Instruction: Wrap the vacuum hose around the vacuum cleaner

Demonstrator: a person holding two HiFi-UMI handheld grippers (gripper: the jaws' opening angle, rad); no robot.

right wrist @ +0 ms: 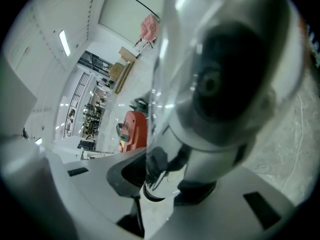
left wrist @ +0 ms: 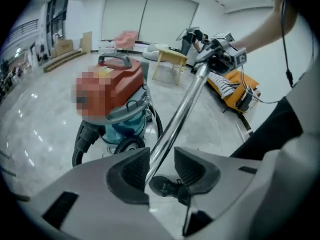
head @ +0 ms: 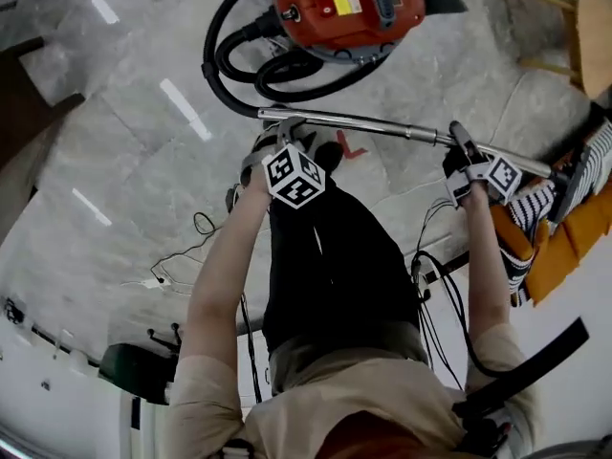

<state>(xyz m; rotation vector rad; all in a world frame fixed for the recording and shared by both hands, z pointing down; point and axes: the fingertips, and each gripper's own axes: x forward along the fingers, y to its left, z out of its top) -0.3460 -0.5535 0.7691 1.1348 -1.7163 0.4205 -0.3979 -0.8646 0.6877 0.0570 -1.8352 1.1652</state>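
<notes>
Left gripper (left wrist: 161, 168): jaws released. The chrome metal wand tube (left wrist: 180, 111) runs up between them, lying against one pad with a gap to the other, so this reads as a loose guide and not a clamp.
Right gripper (right wrist: 167, 181): jaws clenched on the same wand, near its thicker handle end, which looms just past the tips and fills that gripper's view.
Wand: carried roughly level, spanning from one pair of jaws to the other and clear of the pale stone floor (head: 124, 161).
Red canister vacuum cleaner (head: 349, 8): stands on the floor ahead of the left jaws, past their tips and apart from them. From the right jaws it is farther off, to the side.
Black ribbed vacuum hose (head: 207, 70): one end plugs into the canister. The rest lies in loose loops on the floor beside its base and sweeps out in a wide arc to the wand end at the left jaws.
Done so far: judging by the loops, the hose is gathered near the canister on one side only. No turn visibly circles the body.
Left to do: probably most of the wrap, meaning the wand and trailing hose must be led round the canister and the wand settled against it.
</notes>
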